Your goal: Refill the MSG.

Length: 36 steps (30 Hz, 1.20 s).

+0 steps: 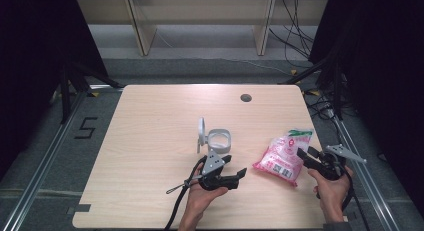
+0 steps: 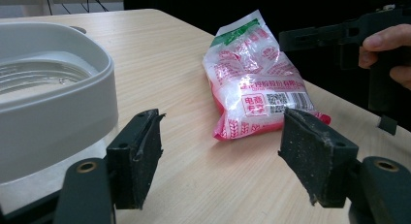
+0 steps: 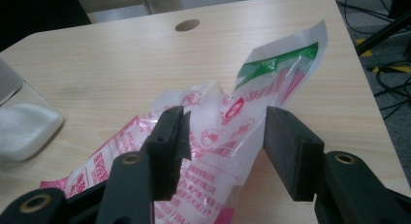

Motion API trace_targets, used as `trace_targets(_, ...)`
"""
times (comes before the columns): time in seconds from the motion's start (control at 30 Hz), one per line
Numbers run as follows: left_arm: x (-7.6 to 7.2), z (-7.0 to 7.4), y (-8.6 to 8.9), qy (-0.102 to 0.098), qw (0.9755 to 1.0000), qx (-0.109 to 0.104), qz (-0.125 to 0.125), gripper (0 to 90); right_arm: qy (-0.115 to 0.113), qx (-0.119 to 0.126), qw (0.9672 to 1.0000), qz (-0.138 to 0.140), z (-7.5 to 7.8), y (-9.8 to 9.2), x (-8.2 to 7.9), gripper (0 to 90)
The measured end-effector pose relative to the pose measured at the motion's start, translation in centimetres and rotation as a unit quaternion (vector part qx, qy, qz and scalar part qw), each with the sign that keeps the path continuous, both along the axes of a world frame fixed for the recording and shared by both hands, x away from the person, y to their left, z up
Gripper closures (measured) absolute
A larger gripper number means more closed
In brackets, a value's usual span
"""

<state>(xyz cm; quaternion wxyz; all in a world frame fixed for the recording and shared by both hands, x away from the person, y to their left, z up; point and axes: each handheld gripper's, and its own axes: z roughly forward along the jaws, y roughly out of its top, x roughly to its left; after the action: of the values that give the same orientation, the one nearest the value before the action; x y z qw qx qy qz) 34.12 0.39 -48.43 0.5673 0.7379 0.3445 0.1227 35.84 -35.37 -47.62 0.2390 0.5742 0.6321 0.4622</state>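
Right claw [image 3: 223,146] open around pink bag [image 3: 213,136] top, not pinching. Left claw [image 2: 220,158] open, empty, near white cup [image 2: 48,98]. Next: pinch bag.

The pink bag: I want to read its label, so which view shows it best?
The left gripper view: the pink bag lies whole and unobstructed there, its label panel and square code facing the camera. The high view shows the whole bag, but small. The right gripper view shows it close, partly behind the right tongs, print cropped.
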Motion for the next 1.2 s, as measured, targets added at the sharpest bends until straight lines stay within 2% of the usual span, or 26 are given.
trace_targets(0.03, 0.0, 0.0, 0.0, -0.001, 1.0, 0.001, -0.002, 30.7, -0.009, 0.008, 0.9999, 0.001, 0.0, 0.0, -0.2, 49.1)
trace_targets(0.07, -0.1, 0.0, 0.0, -0.001, 1.0, 0.0, -0.003, 30.6, -0.015, -0.002, 0.9999, 0.0, 0.0, 0.0, -0.3, 48.5)
trace_targets(0.17, -0.3, 0.0, 0.1, 0.002, 1.0, 0.0, -0.006, 30.6, -0.017, -0.006, 0.9998, -0.001, 0.1, 0.1, -0.8, 48.0)
trace_targets(0.2, -0.4, 0.0, 0.0, 0.003, 1.0, -0.004, -0.005, 30.7, -0.015, -0.001, 0.9998, -0.01, 0.2, 0.3, -1.0, 47.6)
trace_targets(0.27, -0.5, 0.0, 0.2, 0.001, 1.0, -0.005, -0.008, 30.6, -0.023, -0.001, 0.9997, -0.007, 0.3, 0.3, -1.2, 47.3)
trace_targets(0.3, -0.5, 0.0, 0.4, -0.003, 1.0, 0.001, -0.008, 30.6, -0.028, -0.005, 0.9996, -0.008, 0.3, 0.3, -1.3, 46.8)
trace_targets(0.33, -0.6, 0.1, 0.5, -0.002, 1.0, 0.002, -0.007, 30.6, -0.023, 0.002, 0.9997, -0.011, 0.5, 0.5, -1.6, 46.4)
trace_targets(0.4, -0.7, 0.2, 0.8, -0.006, 1.0, -0.002, -0.004, 30.6, -0.018, 0.001, 0.9998, -0.002, 0.7, 0.8, -2.0, 46.4)
trace_targets(0.47, -0.9, 0.3, 1.0, -0.004, 1.0, -0.005, -0.001, 30.6, -0.025, -0.012, 0.9996, 0.011, 0.7, 1.1, -2.2, 45.8)
trace_targets(0.5, -0.9, 0.3, 1.2, -0.005, 1.0, 0.002, -0.002, 30.5, -0.029, -0.022, 0.9991, 0.02, 0.7, 1.2, -2.3, 45.6)
trace_targets(0.53, -0.9, 0.4, 1.3, -0.006, 1.0, -0.002, -0.003, 30.5, -0.02, 0.0, 0.9997, 0.011, 0.7, 1.7, -2.6, 45.6)
trace_targets(0.57, -0.8, 0.4, 1.3, -0.006, 1.0, -0.006, -0.004, 30.4, -0.033, -0.002, 0.999, 0.029, 0.7, 1.7, -2.6, 45.5)
trace_targets(0.6, -0.9, 0.5, 1.3, -0.005, 1.0, 0.0, 0.001, 30.4, -0.03, 0.002, 0.9992, 0.027, 0.7, 2.0, -2.8, 45.3)
trace_targets(0.63, -1.0, 0.5, 1.3, -0.007, 1.0, -0.003, -0.001, 30.4, -0.022, -0.007, 0.9993, 0.03, 0.9, 2.1, -3.0, 45.1)
trace_targets(0.7, -1.1, 0.6, 1.4, -0.008, 1.0, -0.002, 0.0, 30.3, -0.031, -0.015, 0.9983, 0.046, 0.8, 2.4, -3.2, 44.7)
trace_targets(0.73, -1.1, 0.6, 1.5, -0.009, 1.0, 0.004, -0.001, 30.3, -0.028, -0.011, 0.9982, 0.051, 0.8, 2.6, -3.4, 44.5)
trace_targets(0.77, -1.2, 0.6, 1.5, -0.009, 1.0, 0.0, 0.0, 30.3, -0.025, -0.003, 0.9982, 0.055, 0.8, 2.9, -3.5, 44.4)
trace_targets(0.8, -1.2, 0.6, 1.6, -0.008, 0.9999, 0.006, -0.001, 30.3, -0.038, 0.004, 0.9971, 0.065, 0.6, 3.1, -3.5, 44.3)
trace_targets(0.83, -1.1, 0.6, 1.7, -0.009, 0.9999, 0.005, -0.003, 30.3, -0.032, 0.005, 0.9975, 0.063, 0.7, 3.4, -3.7, 44.2)
trace_targets(0.9, -1.2, 0.6, 1.9, -0.008, 0.9999, 0.01, 0.001, 30.4, -0.029, -0.006, 0.9959, 0.086, 0.5, 3.6, -3.7, 43.7)
trace_targets(0.93, -1.3, 0.6, 2.0, -0.008, 0.9999, 0.007, 0.001, 30.3, -0.029, 0.003, 0.9958, 0.087, 0.4, 4.0, -3.8, 43.5)
trace_targets(0.97, -1.3, 0.7, 2.1, -0.008, 1.0, 0.005, 0.002, 30.3, -0.014, 0.019, 0.9961, 0.085, 0.4, 4.4, -4.1, 43.2)
trace_targets(1.07, -1.2, 1.3, 2.4, -0.01, 0.9999, 0.007, 0.008, 30.2, -0.013, 0.008, 0.9948, 0.1, 0.1, 4.9, -4.0, 42.9)
trace_targets(1.1, -1.2, 1.5, 2.6, -0.012, 0.9999, 0.008, 0.007, 30.2, -0.02, -0.009, 0.9932, 0.115, 0.1, 4.8, -3.9, 42.7)
trace_targets(1.17, -1.3, 1.7, 2.9, -0.015, 0.9998, 0.011, 0.012, 30.2, -0.017, 0.008, 0.9937, 0.11, 0.0, 5.3, -4.1, 42.7)
trace_targets(1.2, -1.4, 1.7, 3.0, -0.016, 0.9997, 0.012, 0.015, 30.1, -0.017, -0.002, 0.9923, 0.123, 0.0, 5.1, -4.0, 42.7)
